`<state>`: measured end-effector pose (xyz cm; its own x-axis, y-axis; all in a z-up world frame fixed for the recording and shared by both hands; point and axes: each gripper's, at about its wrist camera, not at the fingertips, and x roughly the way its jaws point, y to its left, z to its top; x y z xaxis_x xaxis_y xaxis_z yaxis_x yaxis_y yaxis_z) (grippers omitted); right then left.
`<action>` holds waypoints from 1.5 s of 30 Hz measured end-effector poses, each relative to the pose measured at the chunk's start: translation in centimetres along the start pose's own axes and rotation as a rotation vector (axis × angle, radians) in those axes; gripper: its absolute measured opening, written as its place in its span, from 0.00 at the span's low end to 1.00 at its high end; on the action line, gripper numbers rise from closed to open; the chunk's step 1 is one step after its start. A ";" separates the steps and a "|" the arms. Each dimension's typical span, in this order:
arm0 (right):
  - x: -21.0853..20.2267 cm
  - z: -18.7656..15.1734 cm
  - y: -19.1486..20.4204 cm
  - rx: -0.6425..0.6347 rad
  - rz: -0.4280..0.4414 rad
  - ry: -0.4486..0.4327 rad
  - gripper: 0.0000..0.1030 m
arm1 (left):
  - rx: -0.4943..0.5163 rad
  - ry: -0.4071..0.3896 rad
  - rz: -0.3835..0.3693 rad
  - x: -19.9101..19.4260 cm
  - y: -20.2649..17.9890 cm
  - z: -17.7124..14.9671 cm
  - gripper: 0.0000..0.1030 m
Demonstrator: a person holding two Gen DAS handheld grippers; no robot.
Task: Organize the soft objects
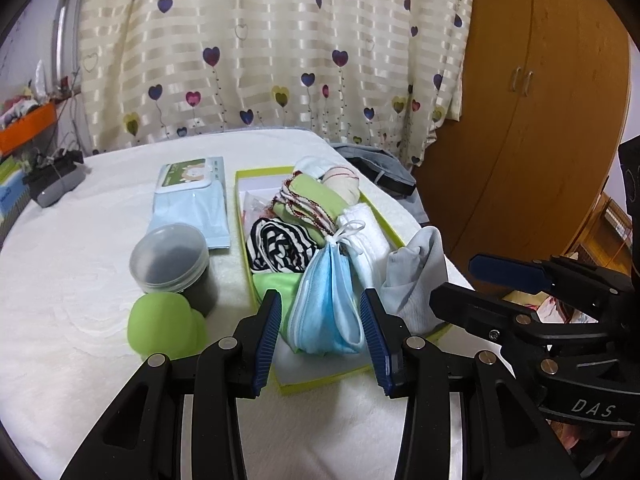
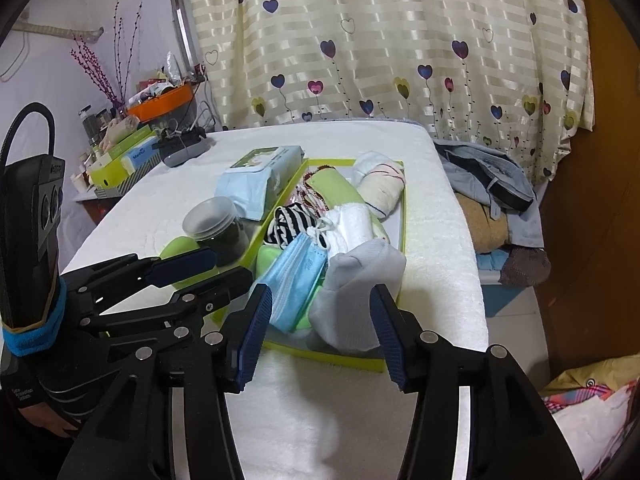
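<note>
A crumpled blue face mask (image 1: 324, 308), white ear loops knotted at its top, stands folded at the near end of a lime-edged shallow box (image 1: 320, 380) on a white-covered table (image 1: 80, 280), directly between the spread jaws of the left gripper (image 1: 326, 344), which touch nothing. Just right of those jaws a pale grey sock (image 1: 416, 276) slumps over the box's near corner; beyond the mask, further from the jaws, the box holds a black-and-white striped cloth (image 1: 280, 246), a folded white towel (image 1: 370, 236), green fabric w/ red-stitched trim (image 1: 316, 200) and a cream rolled bundle (image 1: 344, 184). Left of the jaws, outside the box: a green soft ball (image 1: 164, 328), a lidded clear jar of dark contents (image 1: 172, 260) and a wipes pack (image 1: 192, 200). The right gripper (image 2: 322, 338), jaws also spread and holding nothing, frames the grey sock (image 2: 356, 300), w/ the mask (image 2: 292, 280) just inside its left finger. Only the right wrist view shows a heap of clothes (image 2: 488, 184) off the table's right edge and an orange basket (image 2: 164, 106) on a cluttered shelf; only the left wrist view shows wooden wardrobe doors (image 1: 520, 120)
</note>
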<state>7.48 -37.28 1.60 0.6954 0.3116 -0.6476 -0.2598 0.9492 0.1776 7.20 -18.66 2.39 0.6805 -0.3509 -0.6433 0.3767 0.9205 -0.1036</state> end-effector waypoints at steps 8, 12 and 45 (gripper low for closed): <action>-0.7 -0.6 0.9 -0.004 0.003 -0.005 0.51 | 0.003 -0.009 0.025 -1.5 0.2 -0.7 0.41; -0.9 -0.9 1.4 -0.004 0.001 -0.004 0.51 | 0.000 -0.005 0.056 -2.1 0.5 -1.2 0.41; -0.5 -3.6 4.5 -0.023 0.005 0.039 0.51 | -0.020 0.018 0.102 -3.5 2.0 -4.4 0.41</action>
<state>3.62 -33.36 0.06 0.6679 0.3137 -0.6750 -0.2786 0.9463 0.1641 2.81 -14.79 1.09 0.7033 -0.2525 -0.6646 0.2936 0.9545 -0.0520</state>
